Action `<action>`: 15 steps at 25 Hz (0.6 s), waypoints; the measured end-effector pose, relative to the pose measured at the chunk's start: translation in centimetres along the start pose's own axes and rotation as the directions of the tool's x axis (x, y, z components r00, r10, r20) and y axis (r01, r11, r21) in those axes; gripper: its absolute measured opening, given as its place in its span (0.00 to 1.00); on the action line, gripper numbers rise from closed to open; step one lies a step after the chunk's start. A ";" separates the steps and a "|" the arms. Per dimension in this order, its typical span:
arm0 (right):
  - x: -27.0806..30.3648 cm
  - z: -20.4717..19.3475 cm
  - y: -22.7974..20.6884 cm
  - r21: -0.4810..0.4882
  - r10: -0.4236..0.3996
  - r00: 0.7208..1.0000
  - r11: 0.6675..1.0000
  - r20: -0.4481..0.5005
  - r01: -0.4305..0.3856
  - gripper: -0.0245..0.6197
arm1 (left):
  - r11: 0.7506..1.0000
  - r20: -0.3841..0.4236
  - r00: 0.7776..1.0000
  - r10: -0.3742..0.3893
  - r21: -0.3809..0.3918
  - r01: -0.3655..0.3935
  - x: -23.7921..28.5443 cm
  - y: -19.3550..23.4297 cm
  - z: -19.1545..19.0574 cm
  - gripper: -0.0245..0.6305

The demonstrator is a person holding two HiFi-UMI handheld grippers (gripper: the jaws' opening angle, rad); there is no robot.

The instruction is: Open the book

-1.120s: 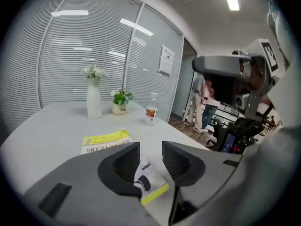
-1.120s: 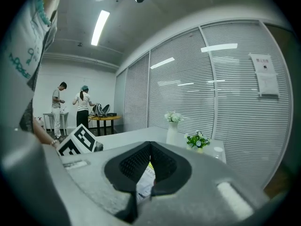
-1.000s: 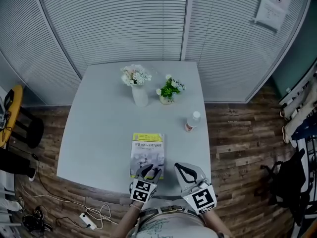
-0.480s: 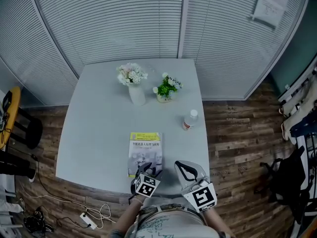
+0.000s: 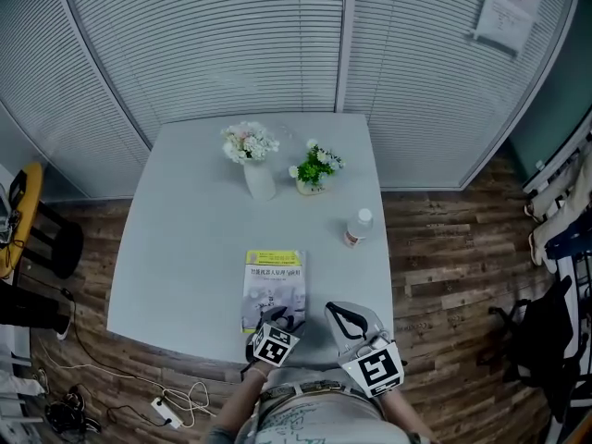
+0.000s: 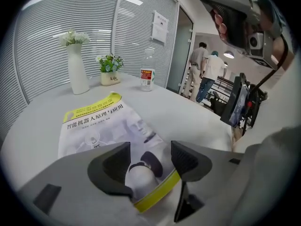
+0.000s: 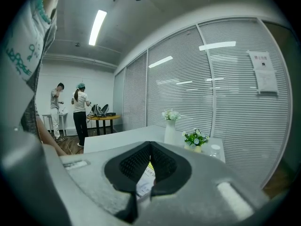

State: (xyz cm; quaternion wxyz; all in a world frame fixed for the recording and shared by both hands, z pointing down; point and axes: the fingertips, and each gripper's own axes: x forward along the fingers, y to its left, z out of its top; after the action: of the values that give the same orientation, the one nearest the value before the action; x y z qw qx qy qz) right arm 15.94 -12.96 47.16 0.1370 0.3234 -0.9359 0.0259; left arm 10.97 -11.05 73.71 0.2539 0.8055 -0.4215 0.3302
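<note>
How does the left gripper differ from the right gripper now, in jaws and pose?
The left gripper has its jaws wide apart; the right gripper has them together. The left gripper tilts down over the book's near edge; the right gripper points more level, beside the book. Both hold nothing.

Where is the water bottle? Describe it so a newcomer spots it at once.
Start at the pale table before the slatted blinds. Near its right edge in the head view, beyond the book, stands the bottle. It alone is clear plastic with a red label and white cap.
</note>
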 end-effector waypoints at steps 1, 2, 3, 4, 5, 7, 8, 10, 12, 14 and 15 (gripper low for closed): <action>0.1 0.0 0.0 0.001 0.003 1.000 1.000 -0.001 -0.003 0.04 | 1.000 0.001 1.000 -0.003 -0.003 0.003 0.1 0.1 0.0 0.44; 0.2 0.1 0.1 0.003 0.005 1.000 1.000 -0.002 -0.005 0.04 | 1.000 0.006 1.000 -0.004 -0.004 0.004 0.1 0.1 -0.1 0.44; 0.3 0.1 0.2 0.006 0.008 1.000 1.000 -0.004 -0.008 0.04 | 1.000 0.013 1.000 -0.003 -0.002 0.003 0.2 0.1 -0.1 0.44; 0.3 0.1 0.2 0.007 0.010 1.000 1.000 -0.004 -0.010 0.04 | 1.000 0.022 1.000 -0.001 0.003 0.001 0.1 0.1 -0.1 0.44; 0.4 0.1 0.3 0.006 0.011 1.000 1.000 -0.005 -0.011 0.04 | 1.000 0.033 0.999 0.003 0.008 -0.003 0.1 0.0 -0.1 0.44; 0.3 0.1 0.3 0.004 0.010 1.000 1.000 -0.006 -0.010 0.04 | 1.000 0.048 0.999 0.005 0.011 -0.006 0.0 -0.1 -0.1 0.44; 0.4 0.1 0.3 0.004 0.010 1.000 1.000 -0.006 -0.010 0.04 | 1.000 0.048 0.999 0.004 0.007 -0.005 0.0 0.0 -0.2 0.44; 0.4 0.1 0.4 0.009 0.011 1.000 1.000 -0.002 -0.011 0.04 | 1.000 0.038 0.999 0.003 -0.012 -0.002 0.0 0.2 -0.3 0.43; 0.4 0.1 0.4 0.012 0.013 1.000 1.000 0.001 -0.013 0.04 | 1.000 0.028 1.000 0.007 -0.030 -0.006 -0.1 0.5 -0.2 0.39; 0.4 0.1 0.4 0.012 0.012 1.000 1.000 -0.001 -0.012 0.04 | 1.000 0.020 1.000 0.009 -0.027 -0.008 0.0 0.8 -0.2 0.35; 0.4 0.2 0.4 0.013 0.011 1.000 1.000 0.000 -0.011 0.04 | 1.000 0.014 1.000 0.008 -0.023 -0.007 0.0 0.9 -0.1 0.34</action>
State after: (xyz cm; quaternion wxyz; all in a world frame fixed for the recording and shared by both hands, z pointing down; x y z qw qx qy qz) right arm 15.31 -12.88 47.15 0.1350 0.3191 -0.9375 0.0327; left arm 10.19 -11.43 73.93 0.2588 0.8034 -0.4300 0.3205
